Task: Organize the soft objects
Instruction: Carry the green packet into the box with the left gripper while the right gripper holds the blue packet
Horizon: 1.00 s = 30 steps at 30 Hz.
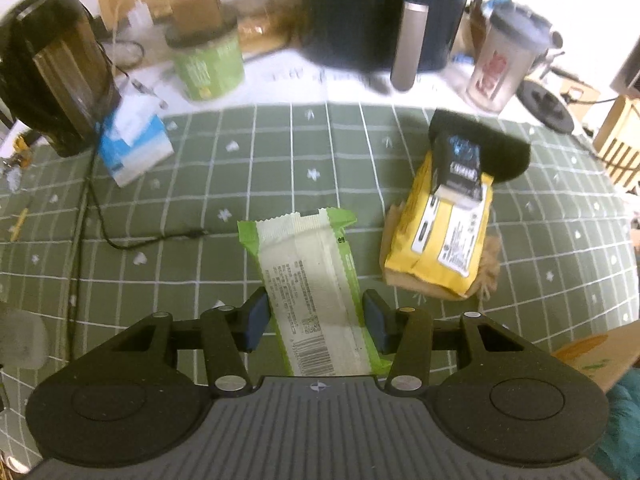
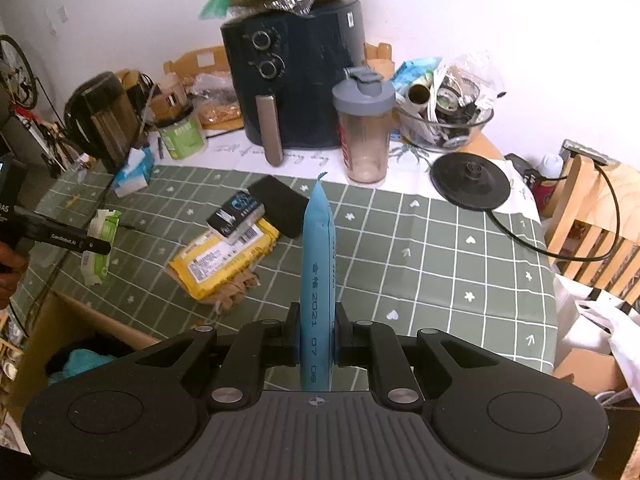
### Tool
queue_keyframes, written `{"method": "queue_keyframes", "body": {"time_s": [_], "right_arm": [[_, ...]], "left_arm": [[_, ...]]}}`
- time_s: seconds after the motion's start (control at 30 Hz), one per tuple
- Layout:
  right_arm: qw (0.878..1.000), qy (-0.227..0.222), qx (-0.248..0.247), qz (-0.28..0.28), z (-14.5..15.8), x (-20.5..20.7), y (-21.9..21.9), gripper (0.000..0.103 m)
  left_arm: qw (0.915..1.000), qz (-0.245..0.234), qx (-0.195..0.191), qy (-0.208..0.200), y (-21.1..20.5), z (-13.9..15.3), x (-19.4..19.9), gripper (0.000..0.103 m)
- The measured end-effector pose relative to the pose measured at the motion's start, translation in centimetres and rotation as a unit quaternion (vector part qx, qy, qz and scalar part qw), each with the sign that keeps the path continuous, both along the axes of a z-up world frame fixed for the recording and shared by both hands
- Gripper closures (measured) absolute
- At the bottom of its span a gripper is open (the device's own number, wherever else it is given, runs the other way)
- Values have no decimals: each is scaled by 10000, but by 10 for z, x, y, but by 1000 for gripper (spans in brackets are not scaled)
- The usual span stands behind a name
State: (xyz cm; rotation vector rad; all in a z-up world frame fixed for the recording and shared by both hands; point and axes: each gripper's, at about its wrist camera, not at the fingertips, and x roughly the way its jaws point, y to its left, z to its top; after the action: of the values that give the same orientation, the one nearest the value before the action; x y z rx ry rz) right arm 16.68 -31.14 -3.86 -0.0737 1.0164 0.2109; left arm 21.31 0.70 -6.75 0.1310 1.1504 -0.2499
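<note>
Left tool (image 1: 316,322) clamping green-white packet (image 1: 308,280), right tool (image 2: 316,338) pinching blue pouch (image 2: 317,280) upright

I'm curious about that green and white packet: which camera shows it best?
The left wrist view: the green and white packet fills the centre, gripped between the left tongs, print and barcode visible. The right wrist view shows it small at the left edge, partly hidden by those tongs.
</note>
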Motion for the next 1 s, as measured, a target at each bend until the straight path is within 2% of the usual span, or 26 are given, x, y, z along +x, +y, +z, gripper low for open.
{"method": "queue_keyframes", "body": {"time_s": [0.17,0.3,0.53,0.73,1.0], "right_arm": [[9999,-89,140,48,17,-6,2,86],[9990,-54,436,-45,26,-10,0,86],[9970,-2,775,42,37,-19,2,86],[9951,-4,967,182,39,-30,7,86],[9929,75,1134,357,36,-43,14,86]], "left_arm": [[9996,64,-168,-236,3,28,-13,54],[9988,9,-297,-395,1,53,-31,54],[9975,-217,-467,-474,-9,83,-66,54],[9966,-447,-572,-395,-19,95,-95,54],[9947,-772,-658,-134,-38,91,-126,54]]}}
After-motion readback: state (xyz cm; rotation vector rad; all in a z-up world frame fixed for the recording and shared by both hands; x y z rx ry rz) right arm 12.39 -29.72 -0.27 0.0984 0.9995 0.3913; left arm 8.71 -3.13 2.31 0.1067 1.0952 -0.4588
